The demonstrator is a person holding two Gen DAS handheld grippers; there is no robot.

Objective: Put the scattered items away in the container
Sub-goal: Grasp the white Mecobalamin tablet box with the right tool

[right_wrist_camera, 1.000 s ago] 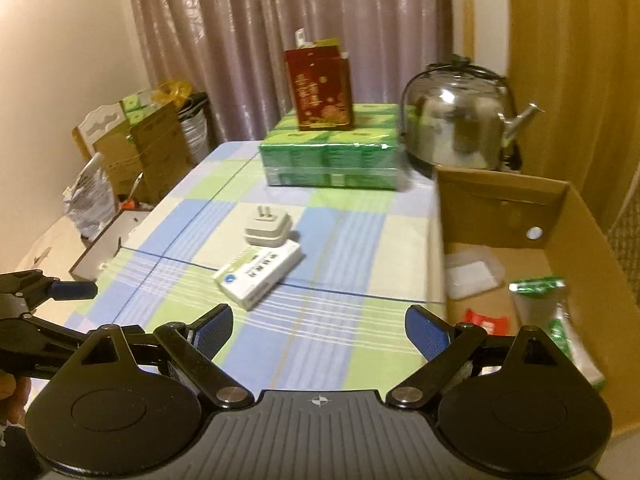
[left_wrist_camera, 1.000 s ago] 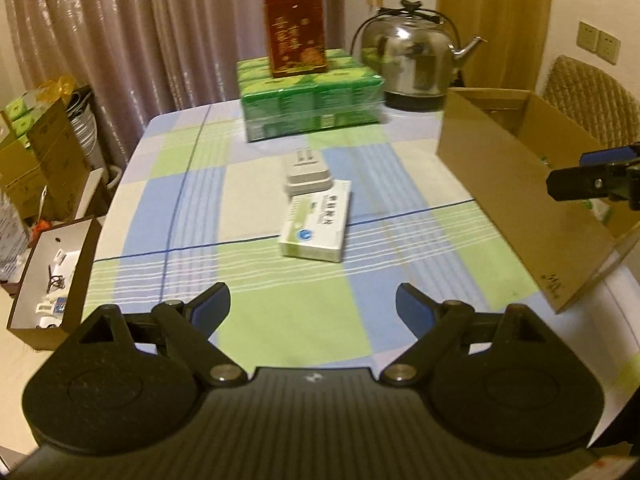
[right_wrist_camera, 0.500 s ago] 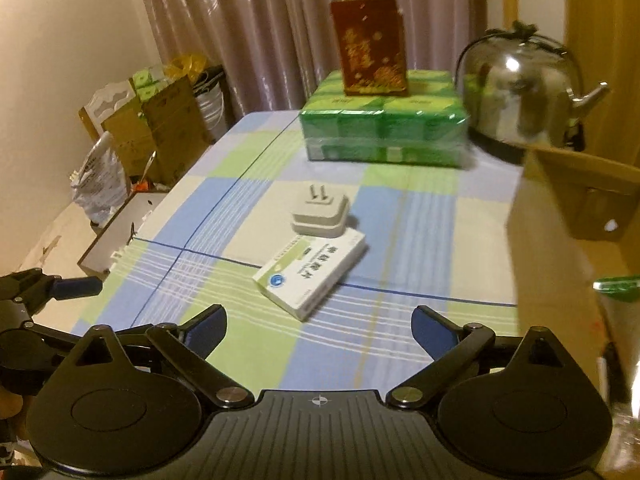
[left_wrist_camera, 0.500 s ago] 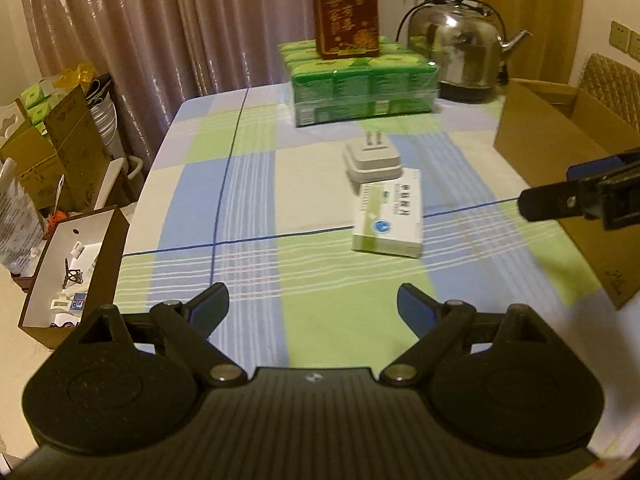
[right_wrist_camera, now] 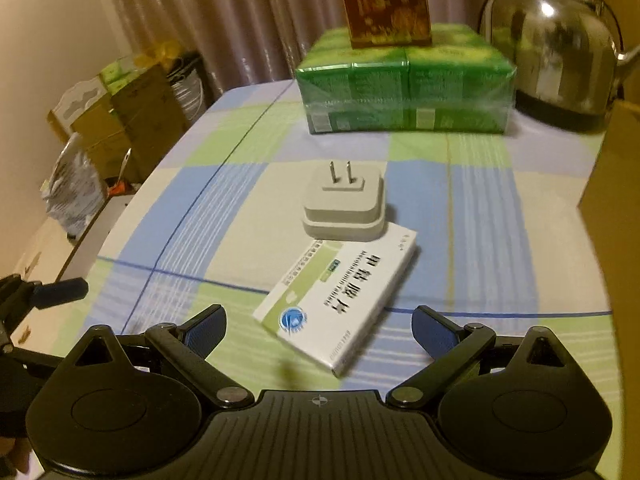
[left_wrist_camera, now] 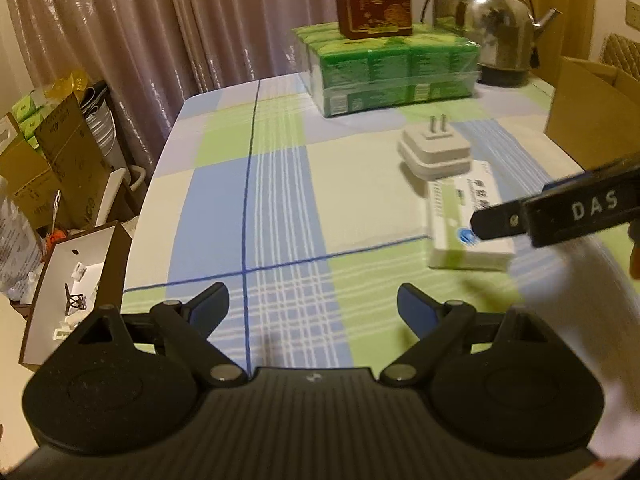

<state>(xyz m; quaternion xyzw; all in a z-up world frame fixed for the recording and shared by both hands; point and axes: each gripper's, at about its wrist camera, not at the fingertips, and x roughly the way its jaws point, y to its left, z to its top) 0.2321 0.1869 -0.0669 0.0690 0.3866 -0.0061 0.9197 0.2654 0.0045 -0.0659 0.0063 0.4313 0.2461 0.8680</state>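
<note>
Right gripper (right_wrist_camera: 318, 322), jaws apart and empty, faced the medicine box (right_wrist_camera: 338, 300) at frame centre; light, stiff carton, probably best pinched across its long edges.

R gripper (right_wrist_camera: 318, 326) moved from box (left_wrist_camera: 592, 120) to over med pack (right_wrist_camera: 340, 296).

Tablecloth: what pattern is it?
Tablecloth: blue, green and cream checks with thin stripes; clearest in the right wrist view.

- The white-and-green medicine box (right_wrist_camera: 340, 300) lies flat on the checked tablecloth, printed face up, angled diagonally.
- The white plug adapter (right_wrist_camera: 343, 206) sits prongs-up, touching the box's far end.
- The brown cardboard box (left_wrist_camera: 592, 116) stands at the table's right edge.
</note>
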